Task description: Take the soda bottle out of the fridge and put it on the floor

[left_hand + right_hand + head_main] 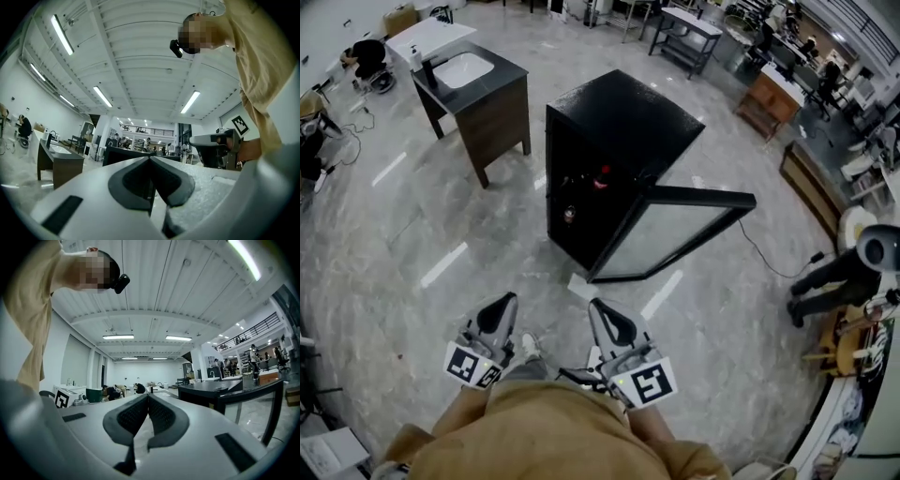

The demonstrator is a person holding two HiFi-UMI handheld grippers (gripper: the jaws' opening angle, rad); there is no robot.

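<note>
Soda bottle (602,178) barely discernible inside dark fridge (623,117); left hand-held gripper (507,300), right hand-held gripper (596,306) closed, empty.

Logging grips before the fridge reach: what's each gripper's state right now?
Left gripper: closed, holding nothing.
Right gripper: closed, holding nothing.

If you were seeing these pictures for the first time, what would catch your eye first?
The black fridge mid-floor stands out, its glass door swung wide open to the right and a red-topped bottle visible inside. At the bottom of the head view, the left gripper and right gripper point toward it, both shut and empty.
</note>
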